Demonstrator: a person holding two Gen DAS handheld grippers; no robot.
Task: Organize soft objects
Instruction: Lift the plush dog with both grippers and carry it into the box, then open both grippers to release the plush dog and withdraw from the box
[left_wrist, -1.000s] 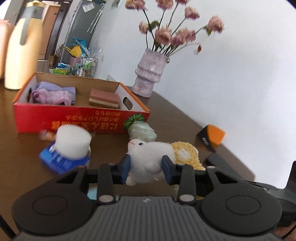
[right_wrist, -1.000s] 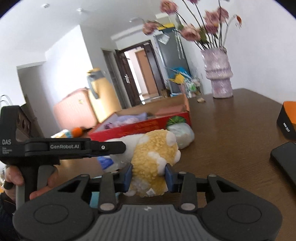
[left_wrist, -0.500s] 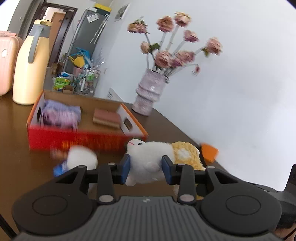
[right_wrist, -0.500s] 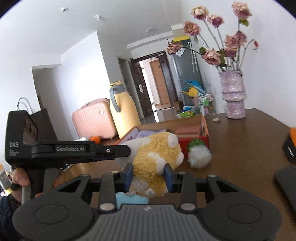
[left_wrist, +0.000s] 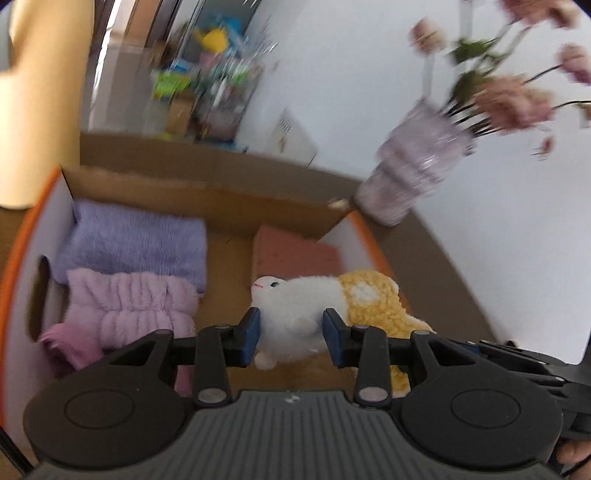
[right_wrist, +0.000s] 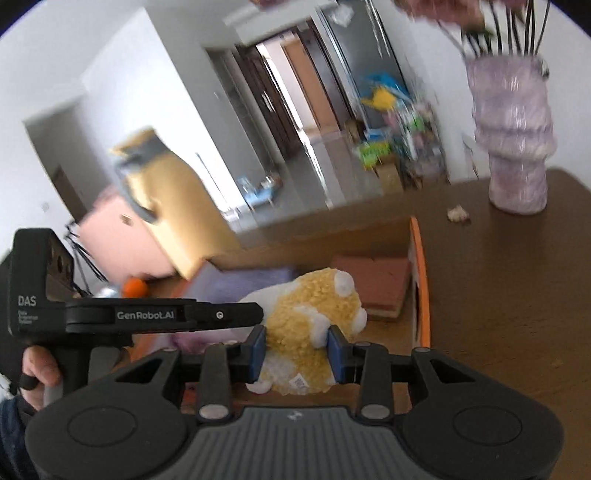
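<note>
A white and yellow plush toy is held by both grippers above the open cardboard box. My left gripper is shut on its white front half. My right gripper is shut on its yellow woolly rear half. The left gripper's body also shows in the right wrist view. Inside the box lie a folded purple cloth, a pink ruffled cloth and a reddish-brown sponge block.
A purple vase with pink flowers stands on the brown table right of the box. A yellow thermos jug stands behind the box on the left. The box's orange right wall lies beside the toy.
Both grippers have carried the plush toy up off the table and forward, so it now hangs over the inside of the box. The views are motion-blurred.
</note>
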